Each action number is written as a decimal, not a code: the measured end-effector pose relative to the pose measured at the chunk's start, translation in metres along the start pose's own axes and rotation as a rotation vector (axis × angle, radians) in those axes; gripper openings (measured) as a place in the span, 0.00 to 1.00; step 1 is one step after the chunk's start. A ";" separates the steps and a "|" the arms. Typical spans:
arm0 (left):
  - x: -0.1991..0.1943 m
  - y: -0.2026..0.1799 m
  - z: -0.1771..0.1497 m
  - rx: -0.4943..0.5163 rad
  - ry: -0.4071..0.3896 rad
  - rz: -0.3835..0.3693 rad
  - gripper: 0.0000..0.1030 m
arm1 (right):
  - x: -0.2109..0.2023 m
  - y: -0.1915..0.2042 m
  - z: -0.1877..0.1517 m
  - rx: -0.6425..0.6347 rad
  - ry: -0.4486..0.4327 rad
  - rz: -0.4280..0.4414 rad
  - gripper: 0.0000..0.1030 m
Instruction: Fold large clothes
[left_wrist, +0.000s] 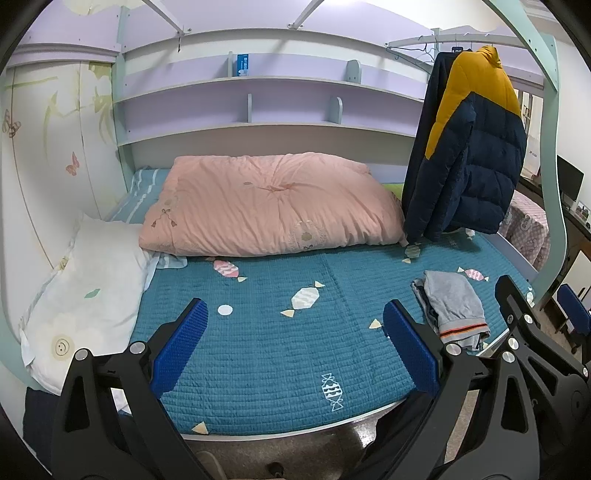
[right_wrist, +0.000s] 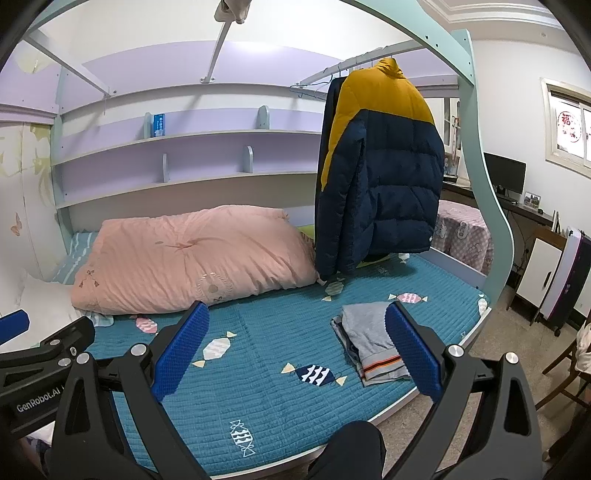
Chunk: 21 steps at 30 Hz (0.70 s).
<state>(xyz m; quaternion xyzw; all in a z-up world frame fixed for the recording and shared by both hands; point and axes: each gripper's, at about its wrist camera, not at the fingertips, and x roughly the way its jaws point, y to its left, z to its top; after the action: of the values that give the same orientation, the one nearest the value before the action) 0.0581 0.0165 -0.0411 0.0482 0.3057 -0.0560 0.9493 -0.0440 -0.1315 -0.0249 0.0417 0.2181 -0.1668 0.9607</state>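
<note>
A navy and mustard puffer jacket (left_wrist: 469, 147) hangs from a rail over the far right of the bed; it also shows in the right wrist view (right_wrist: 384, 177). A folded grey garment (left_wrist: 452, 304) with an orange stripe lies on the teal bedspread (left_wrist: 280, 350) near the right edge, and shows in the right wrist view too (right_wrist: 373, 343). My left gripper (left_wrist: 295, 343) is open and empty, held over the bed's front edge. My right gripper (right_wrist: 295, 347) is open and empty, with its right finger in front of the folded garment.
A pink duvet (left_wrist: 266, 206) lies across the back of the bed and a white pillow (left_wrist: 88, 295) at the left. Purple shelves (left_wrist: 258, 103) line the wall. A curved bed-frame post (right_wrist: 484, 166) stands at the right, with a desk and monitor (right_wrist: 504, 177) beyond.
</note>
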 end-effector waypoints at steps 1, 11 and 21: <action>0.000 0.000 0.000 0.001 0.000 0.000 0.93 | -0.001 0.000 0.000 0.001 -0.001 -0.001 0.90; -0.002 -0.001 -0.005 -0.003 0.007 0.003 0.93 | -0.001 0.001 0.001 -0.002 -0.003 -0.001 0.90; -0.004 -0.002 -0.007 -0.013 0.011 0.002 0.93 | -0.002 0.001 0.001 -0.008 -0.005 -0.008 0.90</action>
<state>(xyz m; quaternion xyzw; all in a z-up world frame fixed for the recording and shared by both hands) 0.0507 0.0162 -0.0450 0.0429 0.3112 -0.0529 0.9479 -0.0445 -0.1303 -0.0229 0.0366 0.2165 -0.1699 0.9607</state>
